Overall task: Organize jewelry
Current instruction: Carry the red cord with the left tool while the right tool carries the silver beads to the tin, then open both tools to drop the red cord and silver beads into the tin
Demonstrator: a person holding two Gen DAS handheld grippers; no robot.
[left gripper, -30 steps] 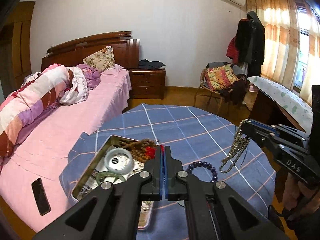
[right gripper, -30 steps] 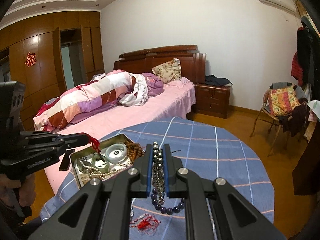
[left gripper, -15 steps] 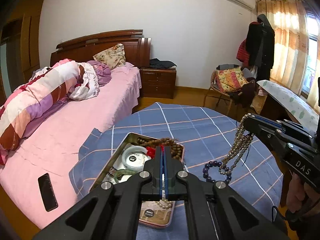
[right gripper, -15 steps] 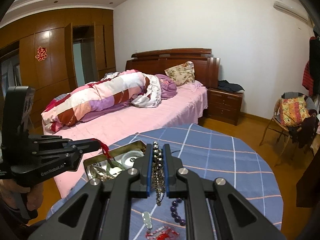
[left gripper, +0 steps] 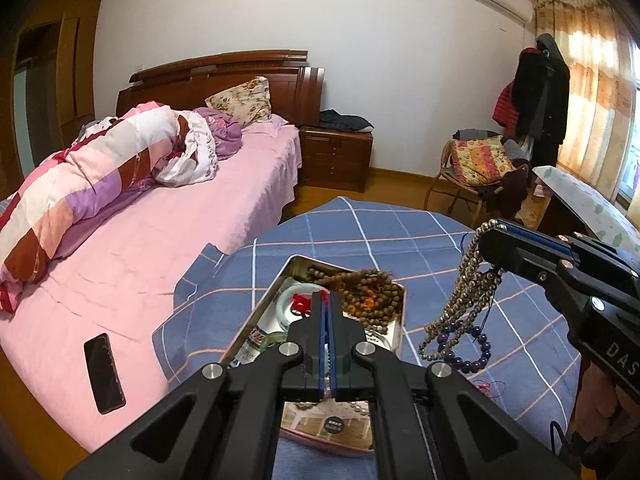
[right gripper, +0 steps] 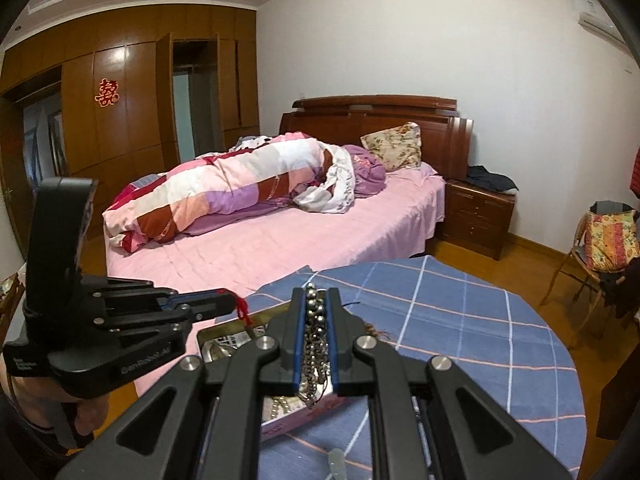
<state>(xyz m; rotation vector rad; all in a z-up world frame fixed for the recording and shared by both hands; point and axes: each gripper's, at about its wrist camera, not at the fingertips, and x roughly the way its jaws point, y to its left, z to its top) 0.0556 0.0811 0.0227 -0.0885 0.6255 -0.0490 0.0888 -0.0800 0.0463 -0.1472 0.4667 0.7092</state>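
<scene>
An open metal tin [left gripper: 276, 284] sits on the round table with the blue checked cloth [left gripper: 360, 224]. It holds brown wooden beads [left gripper: 372, 294] and other pieces. My left gripper [left gripper: 328, 298] hovers over the tin, shut on a red knotted cord [left gripper: 301, 303] that dangles from its tip [right gripper: 243, 312]. Right of the tin, my right gripper [left gripper: 486, 234] is shut on a string of silver beads [left gripper: 460, 292], which hangs above a dark blue bead bracelet [left gripper: 468, 344] lying on the cloth. In the right wrist view the silver beads [right gripper: 316, 320] fill the gap between the fingers, above the tin's near end [right gripper: 216, 334].
A pink bed [left gripper: 180, 240] adjoins the table on the left, with a black phone [left gripper: 104, 372] lying near its edge. A loose red thread [left gripper: 486, 386] lies on the cloth. A nightstand [left gripper: 336, 160] and a chair with a cushion [left gripper: 476, 160] stand beyond.
Both grippers have shifted left. The left one now hangs over the tin instead of beside it. The right one has carried the silver beads from over the bracelet toward the tin.
</scene>
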